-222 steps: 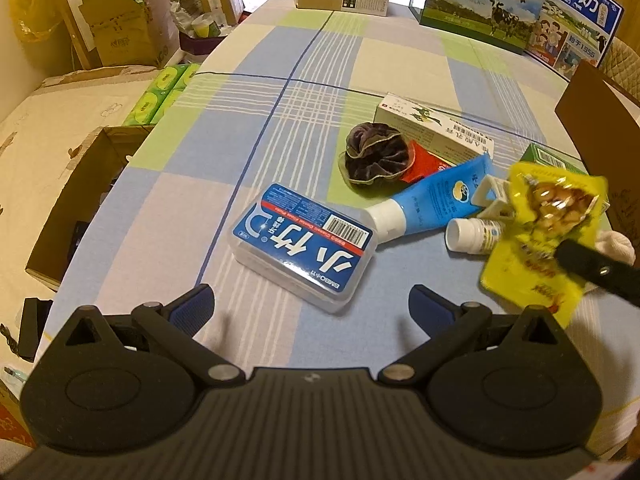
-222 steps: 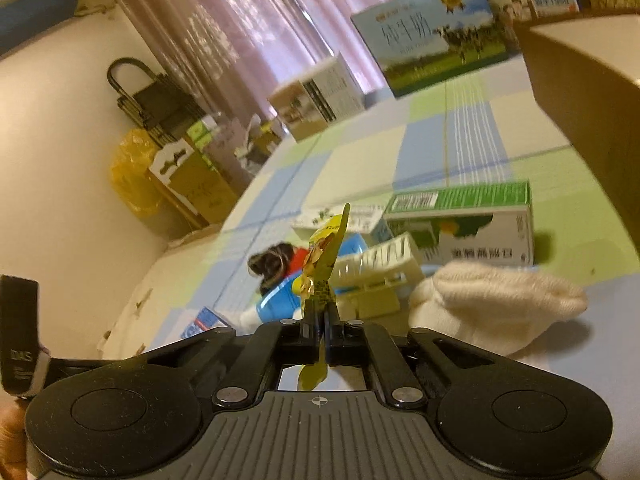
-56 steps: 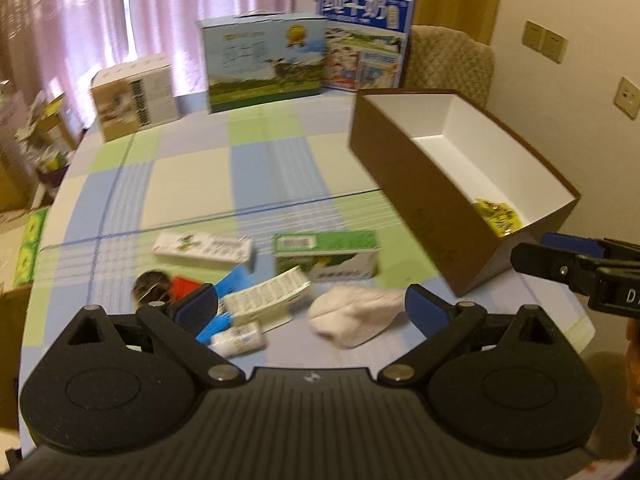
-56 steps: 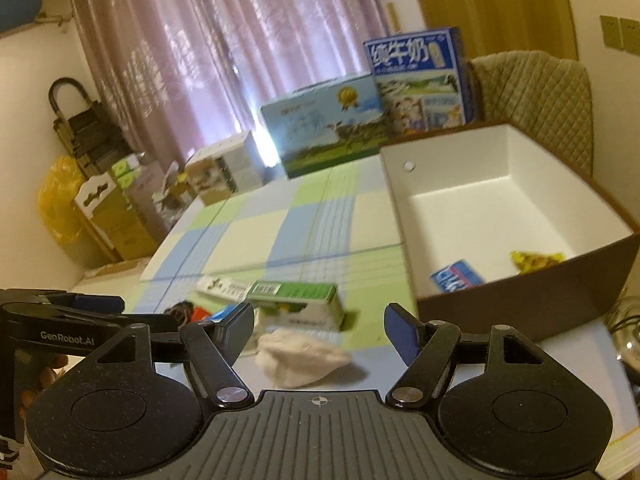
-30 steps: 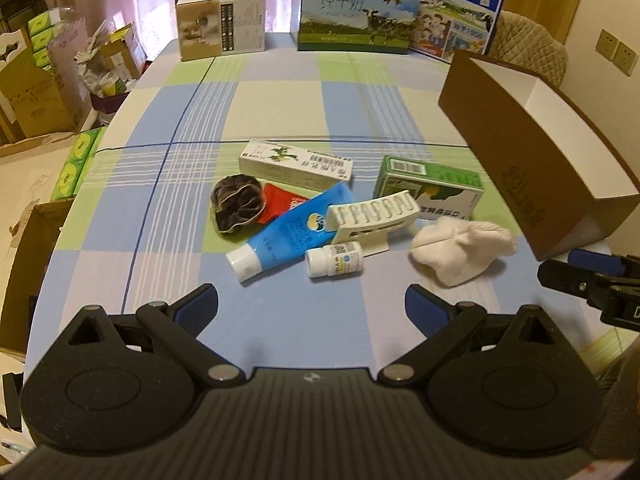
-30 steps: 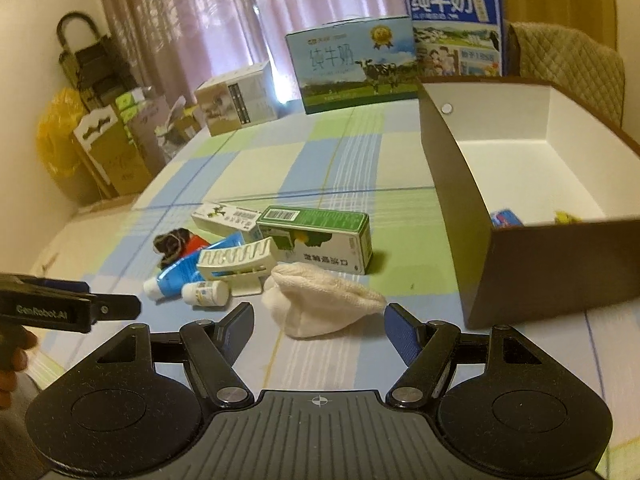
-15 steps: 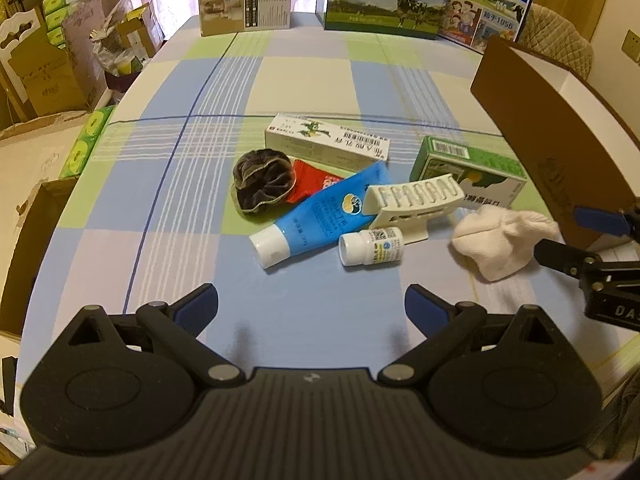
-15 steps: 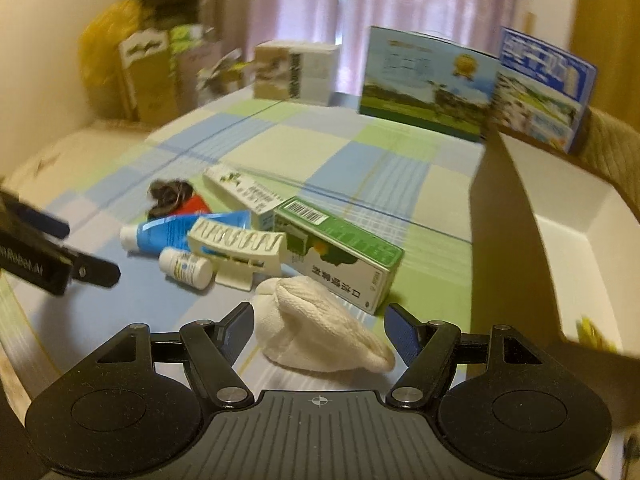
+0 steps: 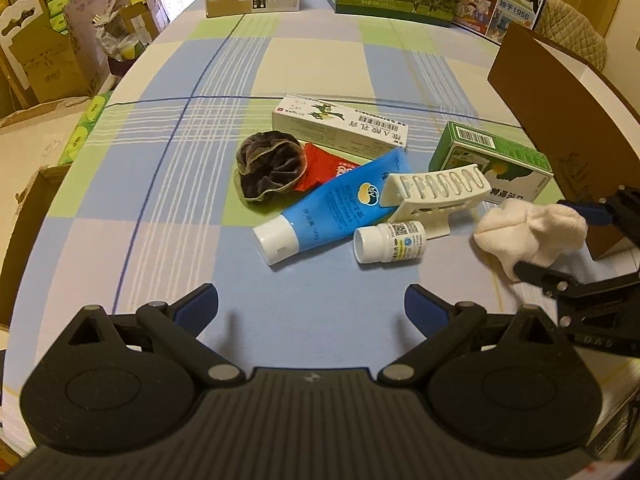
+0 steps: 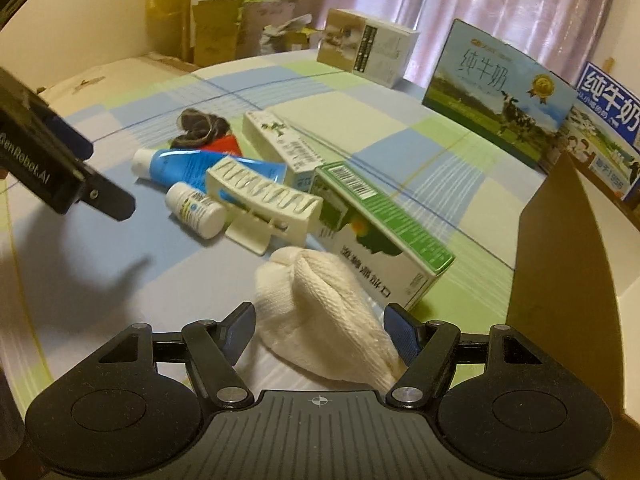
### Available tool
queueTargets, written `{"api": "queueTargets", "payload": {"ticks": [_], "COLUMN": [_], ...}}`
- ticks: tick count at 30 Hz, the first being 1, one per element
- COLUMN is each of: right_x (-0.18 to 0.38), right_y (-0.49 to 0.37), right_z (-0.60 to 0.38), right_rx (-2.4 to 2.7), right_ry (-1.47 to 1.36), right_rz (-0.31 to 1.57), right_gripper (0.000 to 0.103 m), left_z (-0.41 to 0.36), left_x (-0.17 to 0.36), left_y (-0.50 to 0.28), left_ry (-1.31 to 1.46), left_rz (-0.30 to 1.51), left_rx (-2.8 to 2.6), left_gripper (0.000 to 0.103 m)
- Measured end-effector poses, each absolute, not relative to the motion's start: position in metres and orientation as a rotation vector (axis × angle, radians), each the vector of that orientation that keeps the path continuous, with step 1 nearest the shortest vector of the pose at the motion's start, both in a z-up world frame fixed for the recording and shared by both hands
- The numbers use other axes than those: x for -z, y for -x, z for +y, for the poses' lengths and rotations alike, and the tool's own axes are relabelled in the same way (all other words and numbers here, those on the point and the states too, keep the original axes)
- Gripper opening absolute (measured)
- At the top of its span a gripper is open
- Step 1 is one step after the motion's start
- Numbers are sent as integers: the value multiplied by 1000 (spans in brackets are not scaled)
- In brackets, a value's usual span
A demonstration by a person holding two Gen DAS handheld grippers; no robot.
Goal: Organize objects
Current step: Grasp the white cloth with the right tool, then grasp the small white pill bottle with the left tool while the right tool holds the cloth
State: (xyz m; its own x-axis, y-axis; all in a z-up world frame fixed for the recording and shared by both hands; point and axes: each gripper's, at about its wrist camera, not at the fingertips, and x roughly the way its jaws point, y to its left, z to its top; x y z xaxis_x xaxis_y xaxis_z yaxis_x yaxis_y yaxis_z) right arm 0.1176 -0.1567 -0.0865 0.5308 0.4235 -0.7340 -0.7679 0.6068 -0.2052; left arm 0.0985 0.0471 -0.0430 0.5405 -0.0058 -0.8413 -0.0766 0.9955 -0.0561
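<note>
Checked tablecloth (image 9: 304, 60) (pink curtains (image 10: 520, 4) behind); right tool (image 10: 320, 330) closing around white sock (image 10: 320, 304), left tool (image 9: 312, 304) open.

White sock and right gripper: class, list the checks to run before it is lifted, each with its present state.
1. White sock lies between the right gripper fingers: ok.
2. Pads pressing the sock: not ok, jaws still closing.
3. Green box clear of the fingers: ok.
4. Brown box beside the sock, open: ok.
5. Left gripper empty, clear of the sock: ok.
6. Sock free underneath: cannot tell.
</note>
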Motion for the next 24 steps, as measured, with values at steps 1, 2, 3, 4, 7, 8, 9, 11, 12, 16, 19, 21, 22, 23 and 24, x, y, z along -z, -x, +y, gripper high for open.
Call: {"api": "queueTargets", "payload": {"ticks": [1, 2, 3, 4, 7, 8, 9, 11, 12, 16, 19, 21, 22, 23, 24], "right_x": [88, 89, 89, 88, 82, 79, 77, 71, 68, 59, 56, 58, 59, 61, 62], "right_y": [-117, -117, -117, -117, -119, -118, -119, -120, -121, -124, -127, -130, -132, -134, -136], "right_z": [-156, -156, -157, -159, -165, -168, -170, -176, -179, -191, -197, -202, -204, -207, -209], "right_rx": [-757, -748, -747, -744, -707, -694, -679, -651, -635, -590, -562, -548, -543, -538, -536], "right_ry": [573, 578, 564, 547, 478, 447, 413, 338, 300, 168, 110, 77, 62, 50, 37], "right_rz": [696, 700, 705, 715, 760, 779, 798, 838, 857, 901, 909, 916, 922, 925, 927], "right_gripper": [41, 39, 36, 31, 25, 24, 24, 24, 23, 23, 24, 24, 24, 24, 24], "left_z": [46, 45, 44, 43, 37, 36, 34, 30, 27, 22, 19, 16, 14, 12, 10], "left_x": [43, 43, 44, 45, 47, 48, 48, 49, 49, 52, 54, 55, 56, 57, 58], "left_y": [-99, -99, -99, -99, -100, -101, -101, -101, -102, -107, -112, -117, -119, -122, -125], "left_ry": [90, 91, 90, 90, 91, 91, 89, 81, 76, 72, 72, 70, 70, 70, 70], "left_rz": [998, 995, 995, 997, 1001, 1001, 1001, 999, 997, 996, 993, 994, 993, 991, 992], "left_rx": [-38, -34, -31, -27, -17, -12, -7, 1, 3, 3, -10, -22, -26, -29, -34], "left_gripper": [98, 98, 98, 98, 98, 98, 98, 98, 98, 98, 96, 92, 92, 90, 87]}}
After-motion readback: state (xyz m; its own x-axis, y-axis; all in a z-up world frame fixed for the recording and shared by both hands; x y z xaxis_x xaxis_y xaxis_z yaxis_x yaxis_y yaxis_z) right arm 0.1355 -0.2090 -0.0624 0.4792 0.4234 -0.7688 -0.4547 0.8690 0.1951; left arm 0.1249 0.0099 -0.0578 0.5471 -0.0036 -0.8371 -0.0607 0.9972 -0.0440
